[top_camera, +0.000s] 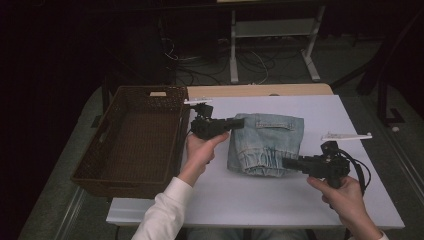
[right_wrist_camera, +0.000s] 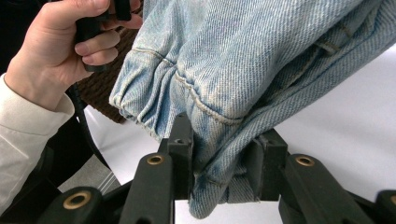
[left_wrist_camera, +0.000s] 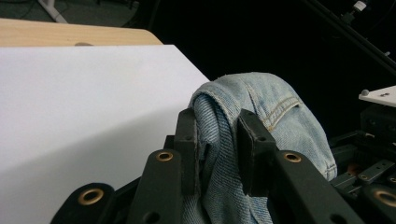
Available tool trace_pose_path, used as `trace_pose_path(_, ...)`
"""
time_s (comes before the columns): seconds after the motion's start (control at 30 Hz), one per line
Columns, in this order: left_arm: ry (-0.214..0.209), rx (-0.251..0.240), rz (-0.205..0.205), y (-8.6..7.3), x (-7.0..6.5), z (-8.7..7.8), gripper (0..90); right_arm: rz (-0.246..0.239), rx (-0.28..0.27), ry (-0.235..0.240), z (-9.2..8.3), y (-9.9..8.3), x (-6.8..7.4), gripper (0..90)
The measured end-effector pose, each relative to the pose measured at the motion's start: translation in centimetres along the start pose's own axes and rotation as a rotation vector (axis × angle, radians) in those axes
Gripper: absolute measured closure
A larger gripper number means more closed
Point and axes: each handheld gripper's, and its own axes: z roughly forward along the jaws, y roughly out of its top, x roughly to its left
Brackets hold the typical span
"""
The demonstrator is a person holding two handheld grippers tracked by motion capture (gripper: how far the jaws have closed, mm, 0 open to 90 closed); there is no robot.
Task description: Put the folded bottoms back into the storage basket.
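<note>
Fingers (left_wrist_camera: 187, 140) of the left gripper (top_camera: 239, 122) are clamped on a bunched fold of the folded light-blue denim garment (top_camera: 267, 142), w/ cloth pinched between both pads. Fingers (right_wrist_camera: 180, 144) of the right gripper (top_camera: 286, 162) are likewise closed on its gathered hem edge. Garment is held over the white surface (top_camera: 260, 195), approx. centre, just right of the brown woven wicker basket (top_camera: 131, 140).
</note>
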Motion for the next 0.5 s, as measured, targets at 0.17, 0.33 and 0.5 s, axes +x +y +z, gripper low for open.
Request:
trace_pose_path(0.17, 0.014, -0.009, 0.009, 0.6, -0.2, -1.0, 71.9, -0.015, -0.002, 0.011, 0.3, 0.8, 0.5, 65.4)
trace_pose_path(0.33, 0.028, -0.020, 0.014, 1.1, -0.3, -2.0, 71.9, -0.025, 0.000, 0.021, 0.6, 1.6, 1.0, 65.4)
trace_pose_path(0.5, 0.039, -0.030, 0.023, 1.7, -0.4, -3.0, 71.9, -0.044, 0.001, 0.028, 1.0, 2.4, 1.6, 65.4)
